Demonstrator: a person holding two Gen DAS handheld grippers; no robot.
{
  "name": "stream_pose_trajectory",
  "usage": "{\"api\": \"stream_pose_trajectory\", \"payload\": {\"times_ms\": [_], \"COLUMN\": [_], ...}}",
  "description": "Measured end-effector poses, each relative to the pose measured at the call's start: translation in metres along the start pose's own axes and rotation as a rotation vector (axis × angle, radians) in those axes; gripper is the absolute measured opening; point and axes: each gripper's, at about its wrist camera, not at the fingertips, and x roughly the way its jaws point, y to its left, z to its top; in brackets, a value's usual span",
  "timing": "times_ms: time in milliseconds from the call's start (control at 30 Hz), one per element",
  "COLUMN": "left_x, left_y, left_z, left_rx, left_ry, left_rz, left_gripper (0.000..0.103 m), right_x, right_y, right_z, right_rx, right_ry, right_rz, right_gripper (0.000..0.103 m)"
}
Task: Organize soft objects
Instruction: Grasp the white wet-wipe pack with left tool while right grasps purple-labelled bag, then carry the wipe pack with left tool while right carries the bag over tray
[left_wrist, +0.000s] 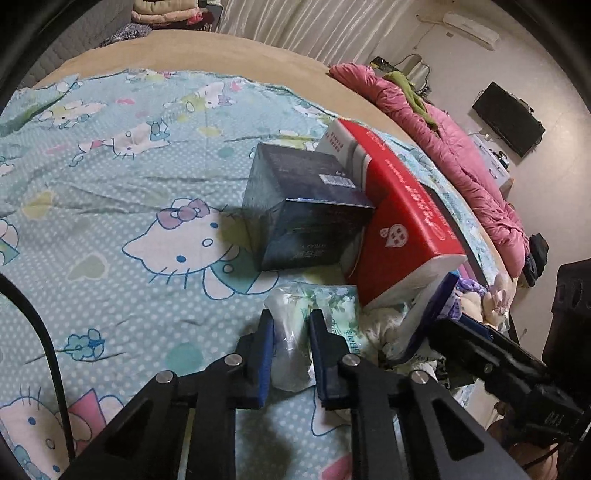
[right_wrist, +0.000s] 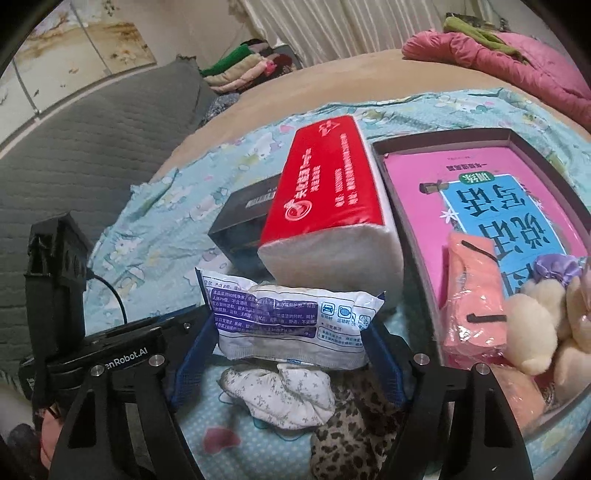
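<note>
My left gripper (left_wrist: 291, 321) is shut on a soft clear pack with a green flower print (left_wrist: 328, 295), which lies on the cartoon-cat bedsheet (left_wrist: 129, 177). My right gripper (right_wrist: 291, 325) stands wide with its blue pads against both ends of a white and purple wipes pack (right_wrist: 295, 306), holding it above a white patterned cloth (right_wrist: 280, 391) and a leopard-print cloth (right_wrist: 351, 435). In the left wrist view the right gripper's body (left_wrist: 480, 354) is low on the right. A red tissue pack (right_wrist: 332, 192) leans on a dark box (right_wrist: 240, 218).
A dark-rimmed tray (right_wrist: 413, 236) on the right holds a pink book (right_wrist: 443, 173), an orange-pink pack (right_wrist: 469, 295) and a cream plush toy (right_wrist: 539, 325). A pink quilt (right_wrist: 517, 62) lies at the bed's far side. A grey headboard (right_wrist: 92, 155) is at the left.
</note>
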Motion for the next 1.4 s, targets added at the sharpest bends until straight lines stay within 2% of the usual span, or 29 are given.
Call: {"api": "stream_pose_trajectory", "payload": {"times_ms": [267,533,833,1400], "left_x": [-0.027,-0.064,-0.093,-0.096], "left_y": [-0.006,-0.036,-0.075,-0.163], "left_z": [-0.005,-0.006,0.000,0.002], "left_rx": [-0.005,0.046,0.100,0.230], "left_ry": [-0.061,-0.123,-0.160,-0.159], "left_rz": [0.023,0.083,0.075,0.065], "left_gripper": [0.016,0.016,0.016,0.016], "right_x": [-0.022,-0.046,-0.077,-0.140], "right_y": [0.002,0.007,-0.006,-0.053], "right_z": [0.004,0.008,0.016,0.021], "right_rx": [-0.015,-0.030,0.007,0.088], "right_ry": [-0.061,-0.117,-0.178,-0.296], "right_rz": [0.023,0.050,0.057,0.028], "right_gripper": [0.079,0.079,0.079,0.079]}}
